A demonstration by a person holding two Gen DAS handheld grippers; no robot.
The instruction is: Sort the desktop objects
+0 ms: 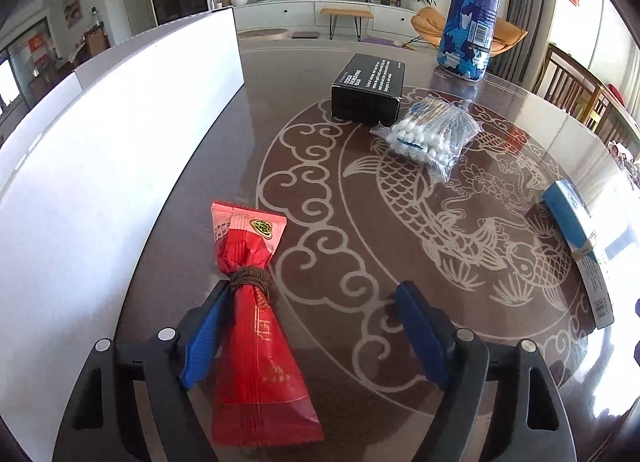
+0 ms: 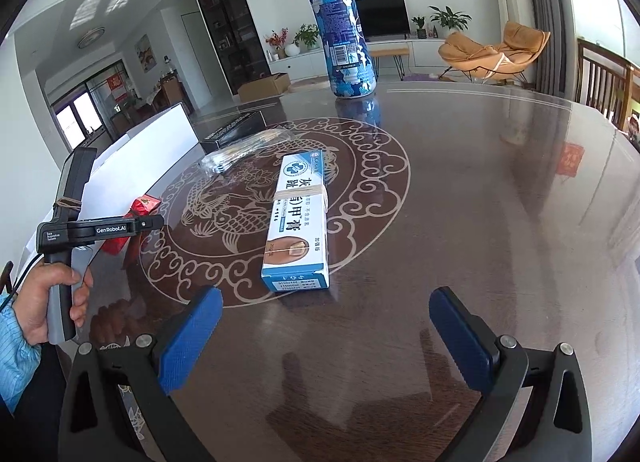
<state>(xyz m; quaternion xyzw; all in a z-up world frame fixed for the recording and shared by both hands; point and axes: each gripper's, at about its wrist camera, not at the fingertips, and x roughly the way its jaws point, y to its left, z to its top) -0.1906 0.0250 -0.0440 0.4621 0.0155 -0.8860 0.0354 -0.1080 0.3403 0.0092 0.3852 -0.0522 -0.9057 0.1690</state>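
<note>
Left gripper jaws stand apart; red packet lies between, touching the left pad only. Right gripper gapes empty, ointment box just ahead.

Each camera sits on the back of a hand-held gripper and looks forward and down along its two blue fingers at the dark counter. The left view is low and close to the red packet, next to the white board. The right view looks from the other side, close to the blue and white box. Both views show the black box, the bag of cotton swabs, the tall blue bottle and the TV wall far behind.
</note>
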